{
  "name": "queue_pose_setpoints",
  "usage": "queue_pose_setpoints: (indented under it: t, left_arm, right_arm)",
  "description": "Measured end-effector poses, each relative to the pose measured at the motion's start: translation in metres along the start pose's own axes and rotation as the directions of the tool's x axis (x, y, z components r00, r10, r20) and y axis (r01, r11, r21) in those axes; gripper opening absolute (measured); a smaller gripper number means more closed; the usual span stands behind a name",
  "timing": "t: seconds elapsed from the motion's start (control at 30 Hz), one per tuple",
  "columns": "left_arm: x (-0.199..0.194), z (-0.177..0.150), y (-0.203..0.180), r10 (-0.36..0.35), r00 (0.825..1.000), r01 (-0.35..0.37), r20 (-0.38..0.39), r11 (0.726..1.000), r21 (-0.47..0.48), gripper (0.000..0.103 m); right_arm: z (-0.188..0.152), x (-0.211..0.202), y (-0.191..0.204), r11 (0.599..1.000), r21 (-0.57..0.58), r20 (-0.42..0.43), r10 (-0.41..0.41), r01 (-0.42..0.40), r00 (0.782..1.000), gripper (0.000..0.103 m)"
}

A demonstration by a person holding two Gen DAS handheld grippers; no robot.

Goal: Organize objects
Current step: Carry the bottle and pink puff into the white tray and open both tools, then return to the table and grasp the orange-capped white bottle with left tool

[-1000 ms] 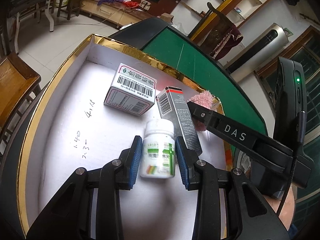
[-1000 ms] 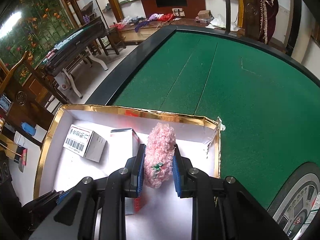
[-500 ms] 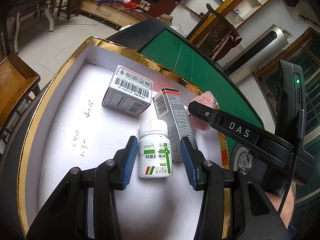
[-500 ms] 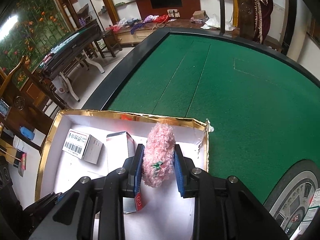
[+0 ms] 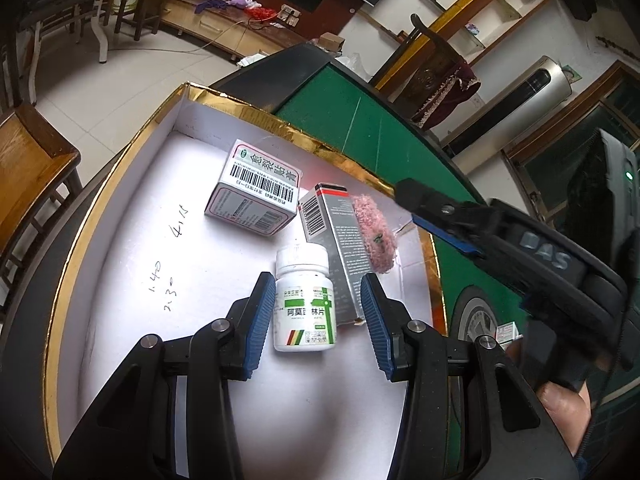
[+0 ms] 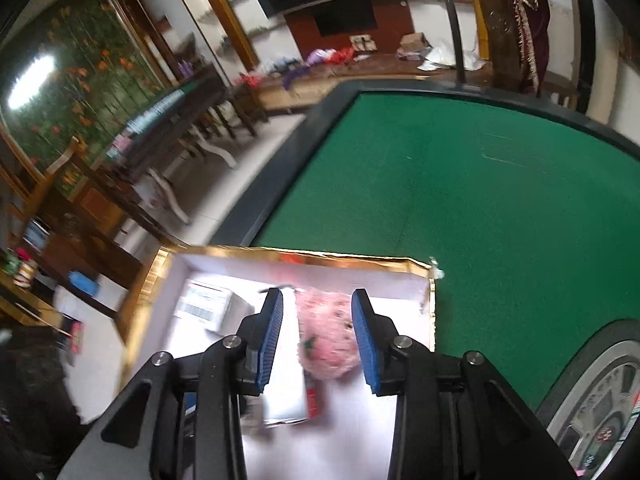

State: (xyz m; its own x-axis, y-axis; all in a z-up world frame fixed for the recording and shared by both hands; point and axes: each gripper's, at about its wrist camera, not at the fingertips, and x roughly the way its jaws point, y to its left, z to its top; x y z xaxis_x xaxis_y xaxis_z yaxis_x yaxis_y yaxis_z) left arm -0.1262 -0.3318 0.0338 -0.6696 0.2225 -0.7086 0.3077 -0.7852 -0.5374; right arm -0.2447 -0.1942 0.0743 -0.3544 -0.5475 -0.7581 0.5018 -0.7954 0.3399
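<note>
The pink plush toy [image 6: 328, 340] is now lying released in the white box [image 5: 132, 248]; the right gripper [image 6: 318, 338] has just been opening and is lifting clear, jaws straddling it untouched. The left gripper [image 5: 318, 320] is standing open around the upright pill bottle [image 5: 304, 300]. The grey carton [image 5: 334, 252] and barcode box [image 5: 256, 188] are lying beside them.

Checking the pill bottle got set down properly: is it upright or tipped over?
Upright. The white pill bottle stands on its base in the gold-rimmed box, cap on top, between the left gripper's open jaws.
</note>
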Motion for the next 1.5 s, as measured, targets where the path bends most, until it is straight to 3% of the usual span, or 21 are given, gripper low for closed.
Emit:
queue_pose_setpoints:
  t: [0.27,0.67,0.8,0.9,1.0,1.07,1.17,1.23,1.27,1.4,1.5]
  left_arm:
    - [-0.011,0.002,-0.001,-0.016,0.999,0.017,0.037,1.0,-0.02,0.044]
    - [-0.02,-0.004,-0.006,-0.007,0.998,0.006,0.064,1.0,0.011,0.044]
    - [-0.029,-0.01,-0.021,-0.007,0.995,0.001,0.099,0.998,0.07,0.044]
    - [-0.039,-0.019,-0.04,-0.052,0.993,0.036,0.109,0.99,0.137,0.044]
    - [-0.047,-0.034,-0.068,-0.102,0.991,0.076,0.091,0.964,0.256,0.044]
    - [-0.048,-0.047,-0.087,-0.131,0.99,0.106,0.058,0.941,0.32,0.044]
    - [-0.046,-0.073,-0.118,-0.185,0.983,0.175,-0.015,0.899,0.401,0.044]
    - [-0.041,-0.096,-0.143,-0.206,0.973,0.23,-0.104,0.835,0.5,0.044]
    - [-0.039,-0.108,-0.155,-0.205,0.968,0.249,-0.141,0.791,0.559,0.044]
    - [-0.024,-0.173,-0.19,-0.148,0.944,0.328,-0.296,0.541,0.774,0.044]
    - [-0.013,-0.197,-0.195,-0.11,0.927,0.367,-0.36,0.466,0.805,0.044]
  right_arm:
    - [-0.016,-0.044,-0.003,0.999,0.002,0.054,0.042,-0.043,0.998,0.036]
    - [-0.078,-0.087,-0.05,0.988,0.096,0.01,0.119,-0.12,0.993,0.036]
    - [-0.106,-0.111,-0.065,0.978,0.131,0.019,0.164,-0.165,0.986,0.036]
    - [-0.14,-0.14,-0.077,0.972,0.144,0.04,0.18,-0.184,0.983,0.036]
    - [-0.173,-0.173,-0.09,0.978,0.139,0.057,0.149,-0.156,0.987,0.036]
    - [-0.183,-0.189,-0.096,0.984,0.13,0.077,0.112,-0.122,0.991,0.043]
    - [-0.192,-0.205,-0.114,0.982,0.149,0.125,0.099,-0.117,0.987,0.053]
    - [-0.189,-0.208,-0.124,0.979,0.165,0.131,0.096,-0.117,0.987,0.053]
    - [-0.19,-0.213,-0.132,0.978,0.182,0.149,0.079,-0.106,0.986,0.053]
    - [-0.191,-0.236,-0.155,0.971,0.231,0.213,0.007,-0.057,0.977,0.053]
    - [-0.195,-0.255,-0.177,0.961,0.274,0.265,-0.03,-0.045,0.964,0.053]
